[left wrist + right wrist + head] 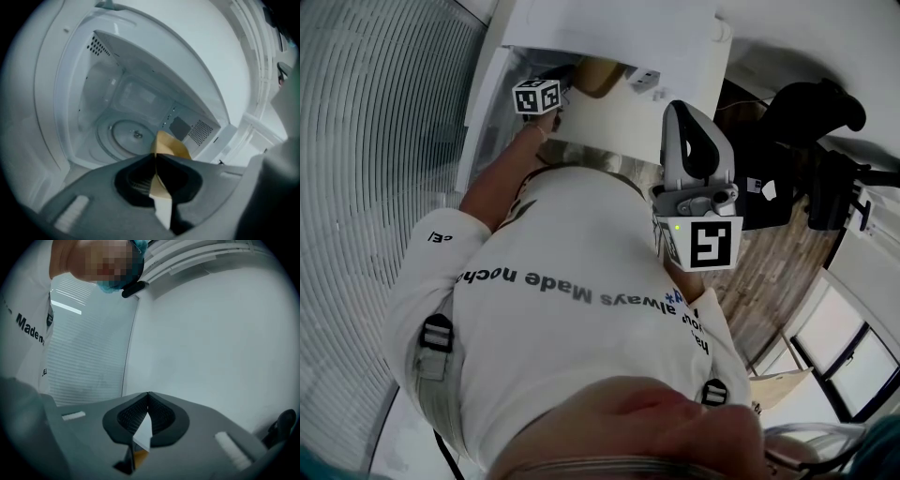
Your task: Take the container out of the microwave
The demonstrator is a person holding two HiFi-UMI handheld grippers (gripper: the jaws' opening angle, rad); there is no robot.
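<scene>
While wood-plank floor [769, 272] and ribbed white blinds [375, 141] fill the head view, left gripper [155, 158] alone faces open white microwave [140, 93], jaws pinching tan paper container [172, 146], right gripper [148, 398] jaws pressed together

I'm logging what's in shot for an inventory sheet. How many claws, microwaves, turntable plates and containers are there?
Claws: 2, the left claw and the right claw
Microwave: 1, white, door open
Turntable plate: 1
Container: 1, tan, pinched in the left claw
Total: 5
</scene>
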